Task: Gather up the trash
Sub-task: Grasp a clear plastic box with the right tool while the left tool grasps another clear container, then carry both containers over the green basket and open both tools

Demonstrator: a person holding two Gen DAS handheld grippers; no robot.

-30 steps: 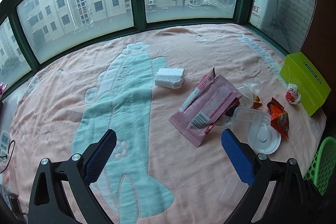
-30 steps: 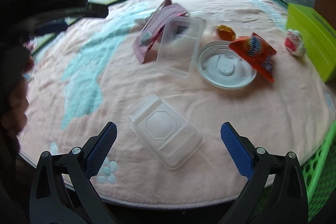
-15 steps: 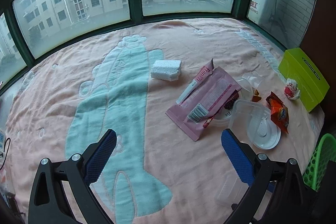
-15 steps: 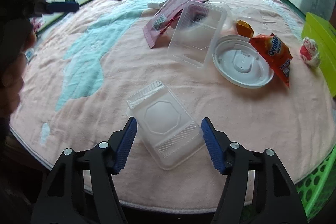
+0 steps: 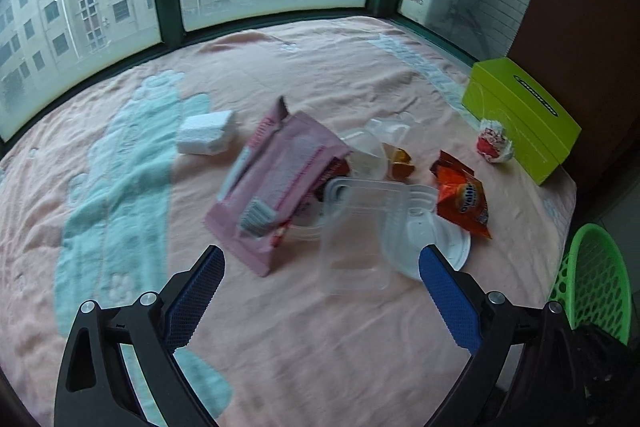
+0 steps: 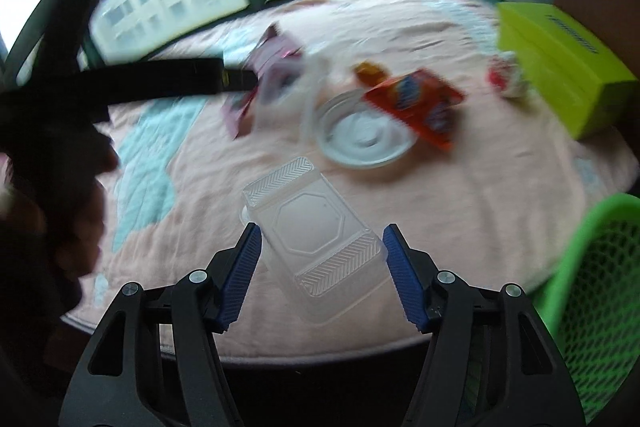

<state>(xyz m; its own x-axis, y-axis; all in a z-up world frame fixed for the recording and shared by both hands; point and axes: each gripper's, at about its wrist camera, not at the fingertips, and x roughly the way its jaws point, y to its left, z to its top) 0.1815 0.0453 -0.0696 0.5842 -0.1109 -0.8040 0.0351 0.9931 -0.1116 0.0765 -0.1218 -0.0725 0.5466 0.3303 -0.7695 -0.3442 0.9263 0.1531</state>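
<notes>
we note, at far left in the left wrist view, a pink blanket with a pale teal cartoon figure (image 5: 120,163) covering the surface below the green-framed windows. on it lies a white foam block (image 5: 206,133), apart from the rest of the litter. to its right sits a pink plastic pouch with a barcode (image 5: 276,179), blurred, leaning over the clutter behind it. the left claw (image 5: 320,303) hangs above the blanket with its blue pads spread wide; its jaws are closing, and nothing is pinched between them. ahead of it rests a clear rectangular plastic tray (image 5: 356,227), overlapping a round white plastic lid (image 5: 432,243). an orange snack packet (image 5: 464,199) lies on the lid's far edge, with a small orange wrapper (image 5: 400,161) behind it. further right we record a red-and-white crumpled wrapper (image 5: 494,143) touching a lime-green rectangular box (image 5: 524,119), and a green perforated plastic basket (image 5: 596,267) beyond the blanket's edge.

in the right wrist view, a person's hand (image 6: 76,219) shows dark at left. the right claw (image 6: 320,259) is pinching a clear plastic clamshell lid with an octagonal panel (image 6: 312,231), both pads against its sides, near the blanket's front edge.
</notes>
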